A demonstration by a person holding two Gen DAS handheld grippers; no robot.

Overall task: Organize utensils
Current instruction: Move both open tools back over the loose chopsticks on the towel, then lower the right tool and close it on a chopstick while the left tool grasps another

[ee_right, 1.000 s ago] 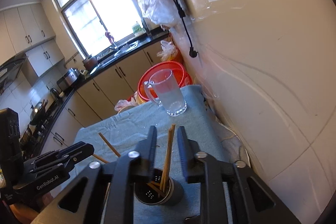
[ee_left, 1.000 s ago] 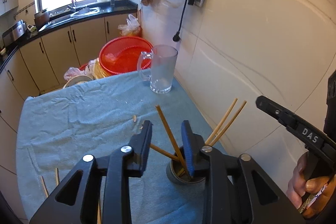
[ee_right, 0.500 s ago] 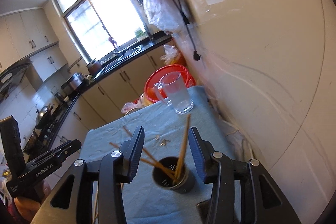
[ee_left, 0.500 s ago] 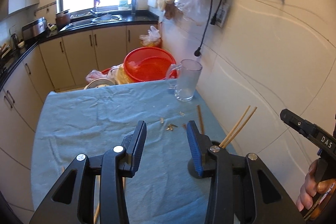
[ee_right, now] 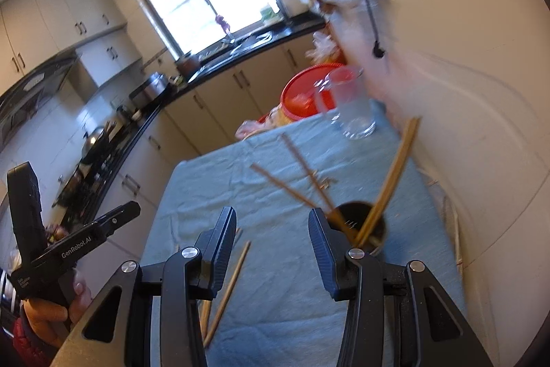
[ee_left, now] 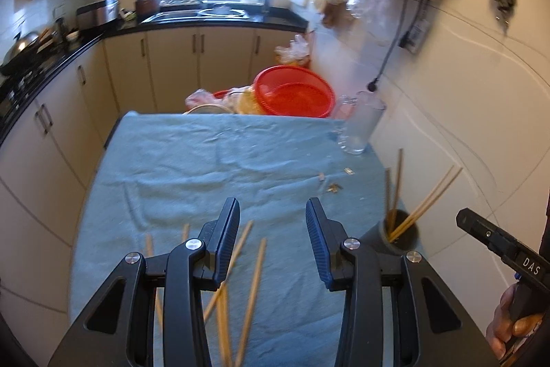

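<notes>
I've got both grippers empty, left gripper (ee_left: 271, 238) and right gripper (ee_right: 271, 238) with jaws spread wide, four chopsticks standing in the dark holder (ee_left: 400, 231) by the wall, loose chopsticks (ee_left: 252, 284) lying on the blue cloth (ee_left: 213, 167) just below my left, next pick I reckon.

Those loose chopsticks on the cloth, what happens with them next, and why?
Probably the left gripper, open and empty, dips to close on one loose chopstick below it, since the holder by the wall already has several standing in it.
</notes>
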